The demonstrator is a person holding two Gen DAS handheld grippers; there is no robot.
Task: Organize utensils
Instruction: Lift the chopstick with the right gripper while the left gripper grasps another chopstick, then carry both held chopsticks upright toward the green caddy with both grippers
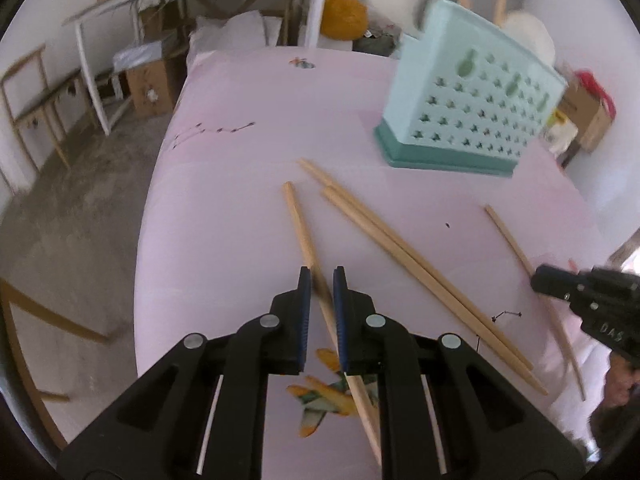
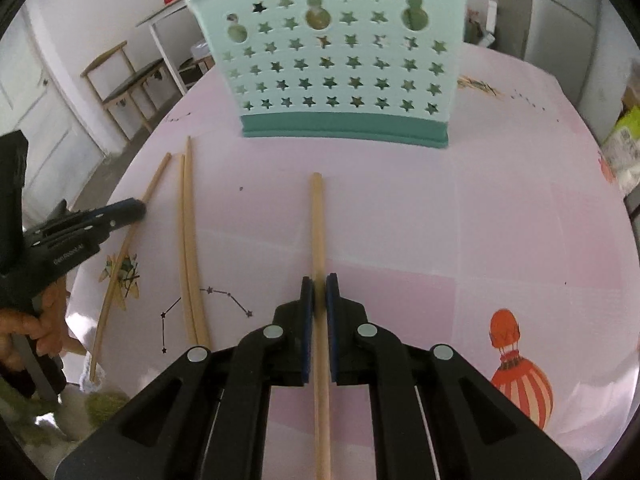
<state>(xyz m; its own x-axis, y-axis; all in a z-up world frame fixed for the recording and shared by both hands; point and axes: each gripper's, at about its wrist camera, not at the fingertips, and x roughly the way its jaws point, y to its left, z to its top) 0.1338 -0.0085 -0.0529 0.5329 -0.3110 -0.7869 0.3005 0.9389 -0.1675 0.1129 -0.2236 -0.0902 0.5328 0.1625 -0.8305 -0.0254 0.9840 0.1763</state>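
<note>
Right gripper point(image 2: 319, 294) is clamped on one chopstick point(image 2: 318, 224), which points toward the mint utensil holder point(image 2: 336, 60) standing just ahead on the pink table point(image 2: 480, 216). Left gripper point(image 1: 322, 292) has a second chopstick point(image 1: 300, 228) between its nearly closed jaws; whether the pads press on it cannot be told. A pair of chopsticks point(image 1: 400, 248) lies loose between the two tools. Wooden handles already rise from the holder. Judgement: task partly done; four chopsticks remain outside the holder.
</note>
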